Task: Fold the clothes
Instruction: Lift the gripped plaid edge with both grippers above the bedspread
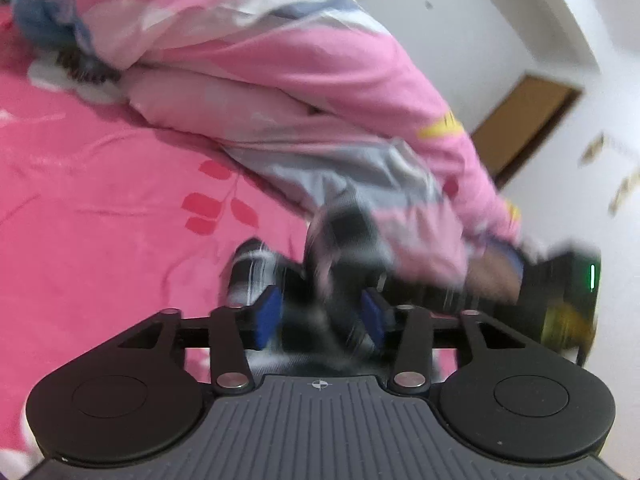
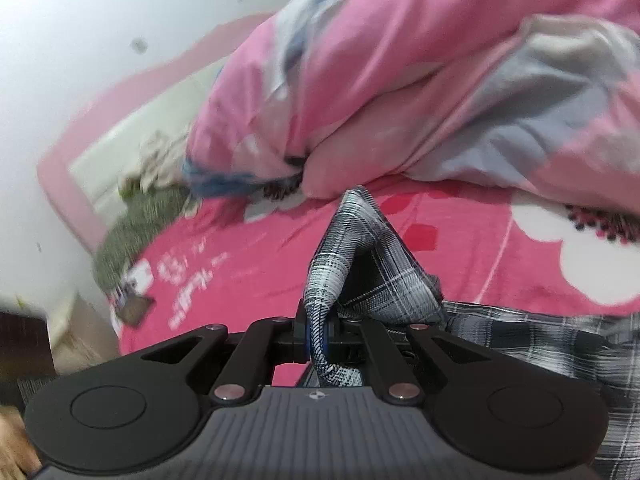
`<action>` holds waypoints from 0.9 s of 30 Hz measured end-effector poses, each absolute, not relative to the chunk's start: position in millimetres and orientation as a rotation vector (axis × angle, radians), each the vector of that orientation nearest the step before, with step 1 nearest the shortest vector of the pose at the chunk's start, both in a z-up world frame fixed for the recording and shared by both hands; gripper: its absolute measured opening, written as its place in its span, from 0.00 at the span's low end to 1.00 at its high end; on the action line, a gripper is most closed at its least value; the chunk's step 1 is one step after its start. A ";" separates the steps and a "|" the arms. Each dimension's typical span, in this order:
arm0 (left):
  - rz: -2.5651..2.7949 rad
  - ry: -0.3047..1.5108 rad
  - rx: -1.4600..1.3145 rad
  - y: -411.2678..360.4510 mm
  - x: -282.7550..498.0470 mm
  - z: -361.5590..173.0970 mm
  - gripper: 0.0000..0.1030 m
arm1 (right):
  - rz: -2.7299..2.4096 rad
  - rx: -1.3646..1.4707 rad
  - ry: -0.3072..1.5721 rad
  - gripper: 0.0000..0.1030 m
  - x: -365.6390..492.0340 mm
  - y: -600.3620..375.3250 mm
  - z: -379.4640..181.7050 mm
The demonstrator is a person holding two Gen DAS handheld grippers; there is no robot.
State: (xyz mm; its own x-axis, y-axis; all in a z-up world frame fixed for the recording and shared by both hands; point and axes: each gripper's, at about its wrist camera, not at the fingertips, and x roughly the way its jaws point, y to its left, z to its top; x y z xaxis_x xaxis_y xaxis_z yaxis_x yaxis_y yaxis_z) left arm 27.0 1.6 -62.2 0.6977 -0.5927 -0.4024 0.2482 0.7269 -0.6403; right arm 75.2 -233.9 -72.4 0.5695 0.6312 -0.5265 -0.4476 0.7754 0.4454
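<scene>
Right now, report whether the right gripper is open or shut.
Shut: the right gripper has its jaws pinched on a fold of the plaid garment.

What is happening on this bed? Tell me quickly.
A person is folding clothes with a handheld gripper in each hand. The right gripper is shut on a fold of the black-and-white plaid garment, lifting it off the bright pink flowered bedsheet. The left gripper is open, its blue pads either side of blurred plaid fabric, not clamping it. A bulky pink, white and grey quilt is heaped behind. No finished fold is visible yet.
</scene>
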 end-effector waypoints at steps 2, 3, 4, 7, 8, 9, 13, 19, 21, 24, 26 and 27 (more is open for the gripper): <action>-0.509 0.657 -0.620 3.6 40.9 -59.7 0.66 | 0.633 0.204 0.710 0.04 66.1 -221.7 -72.7; -0.515 0.669 -0.622 1.5 48.4 -58.4 0.66 | 0.628 0.171 0.703 0.04 62.1 -216.2 -72.7; -0.523 0.683 -0.619 -2.1 55.5 -57.4 0.67 | 0.622 0.136 0.695 0.04 58.4 -211.1 -72.6; -0.542 0.735 -0.592 -17.4 71.0 -57.3 0.67 | 0.601 0.032 0.666 0.04 49.6 -198.4 -71.3; -0.542 0.750 -0.581 -21.4 75.2 -57.7 0.67 | 0.596 0.001 0.657 0.04 47.6 -194.7 -71.0; -0.537 0.761 -0.569 -25.0 78.7 -58.2 0.66 | 0.591 -0.029 0.648 0.05 45.8 -191.1 -70.7; -0.530 0.805 -0.554 -32.4 88.9 -66.3 0.47 | 0.586 -0.088 0.638 0.06 41.3 -184.1 -72.2; -0.488 0.856 -0.558 -24.9 100.5 -85.8 0.14 | 0.612 -0.001 0.653 0.41 38.3 -203.8 -70.6; -0.470 0.864 -0.562 -19.9 103.1 -92.5 0.12 | 0.621 0.068 0.626 0.58 34.9 -226.1 -64.9; -0.443 0.876 -0.567 -12.4 106.9 -102.7 0.12 | 0.586 0.211 0.604 0.63 37.4 -275.6 -56.4; -0.434 0.881 -0.577 -8.7 109.0 -109.1 0.11 | 0.541 0.326 0.633 0.63 42.9 -307.0 -61.3; -0.431 0.883 -0.583 -7.0 109.9 -112.3 0.11 | 0.516 0.384 0.653 0.63 46.2 -321.9 -65.3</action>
State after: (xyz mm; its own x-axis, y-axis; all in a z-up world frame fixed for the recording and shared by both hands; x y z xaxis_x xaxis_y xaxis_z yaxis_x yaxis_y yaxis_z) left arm 109.9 -7.0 -112.3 0.5677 -0.5739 -0.5903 0.1131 0.7646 -0.6346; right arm 46.2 -321.9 -65.3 0.6774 0.5632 -0.4732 -0.3295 0.8074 0.4894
